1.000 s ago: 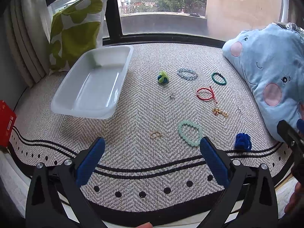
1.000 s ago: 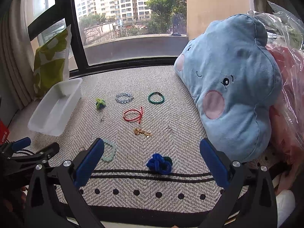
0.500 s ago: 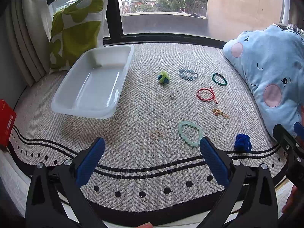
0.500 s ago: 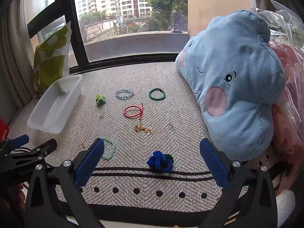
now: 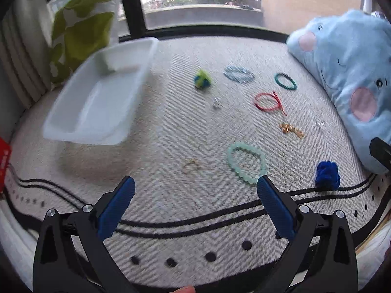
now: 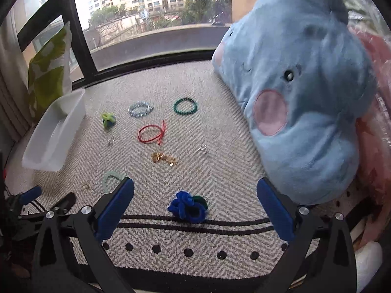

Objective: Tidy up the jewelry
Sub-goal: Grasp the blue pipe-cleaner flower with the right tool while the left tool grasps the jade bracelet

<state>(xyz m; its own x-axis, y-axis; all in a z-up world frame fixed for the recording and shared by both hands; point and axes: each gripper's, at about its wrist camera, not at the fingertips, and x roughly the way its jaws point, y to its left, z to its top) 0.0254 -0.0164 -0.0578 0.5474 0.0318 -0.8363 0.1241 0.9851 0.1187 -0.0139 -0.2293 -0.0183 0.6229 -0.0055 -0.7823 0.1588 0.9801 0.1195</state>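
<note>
Herringbone-woven matting point(image 5: 171, 127) covers a window seat below a large window, and the jewelry lies scattered across it. Both grippers hover over the near edge with their blue-padded jaws spread wide and nothing between them: the left gripper point(image 5: 194, 204) in its own view, the right gripper point(image 6: 195, 204) in its own.

At the far left sits a white tray point(image 5: 61, 131) with nothing visible inside, and a green patterned cushion point(image 5: 80, 26) leans behind it. To the right of the tray, in the far row, are a green-and-blue scrunchie point(image 5: 202, 79), a pale blue bead bracelet point(image 5: 238, 74) and a dark green bead bracelet point(image 5: 285, 81). Nearer lies a red cord bracelet point(image 5: 267, 101), with a small silver piece point(image 5: 217, 103) to its left and a gold chain point(image 5: 292, 129) nearer still. A mint bead bracelet point(image 5: 246, 162) lies just beyond the left gripper's right finger, and a thin gold ring or loop point(image 5: 191, 166) sits to its left. A blue scrunchie point(image 6: 187, 206) lies between the right gripper's fingers in that view, near the mat's black stripes. A blue cloud plush point(image 6: 305, 102) fills the right side, with another small silver piece point(image 6: 202, 148) just beside it.
</note>
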